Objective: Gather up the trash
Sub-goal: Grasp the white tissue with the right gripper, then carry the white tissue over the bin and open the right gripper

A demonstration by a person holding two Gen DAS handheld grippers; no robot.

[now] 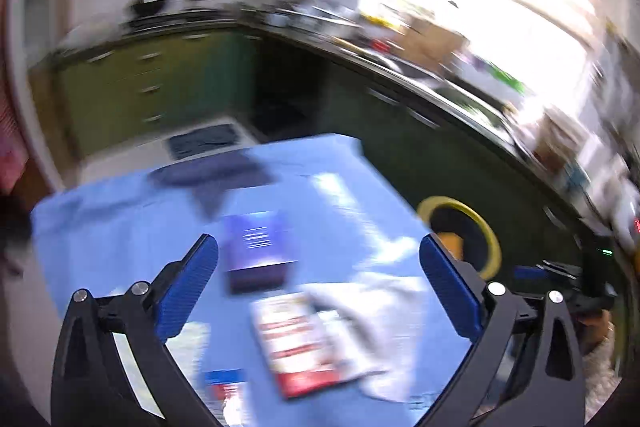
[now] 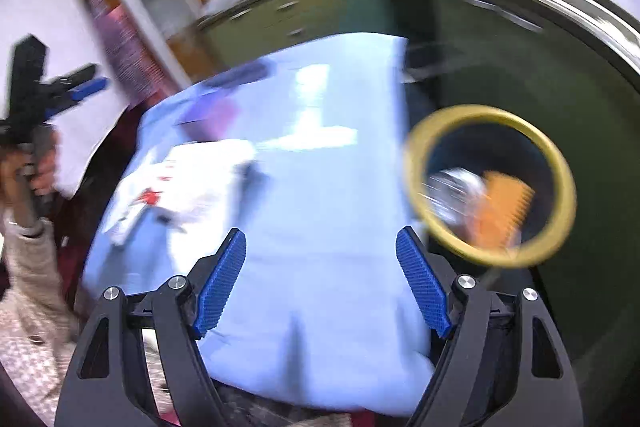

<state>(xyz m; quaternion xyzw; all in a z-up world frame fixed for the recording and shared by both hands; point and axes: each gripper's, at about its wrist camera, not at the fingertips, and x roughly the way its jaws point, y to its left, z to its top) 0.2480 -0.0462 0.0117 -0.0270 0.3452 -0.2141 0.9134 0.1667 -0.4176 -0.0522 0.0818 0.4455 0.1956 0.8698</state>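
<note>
Both shots are pretty blurry; green cabinets [image 1: 132, 87] run along the far side; yellow-rimmed bin [image 2: 490, 187] sits just right of the blue-covered counter [image 1: 340, 195], already holding an orange wrapper [image 2: 500, 211] and something silvery. Left tongs [image 1: 320, 283] and right tongs [image 2: 320, 279] both spread wide, holding nothing; a purple box [image 1: 256, 251], red-white packet [image 1: 298, 343] and white crumpled wrapper [image 1: 376, 323] lie on the counter's near part.

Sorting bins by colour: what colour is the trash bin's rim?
Yellow; the trash bin's rim shows best in the right wrist view.
</note>
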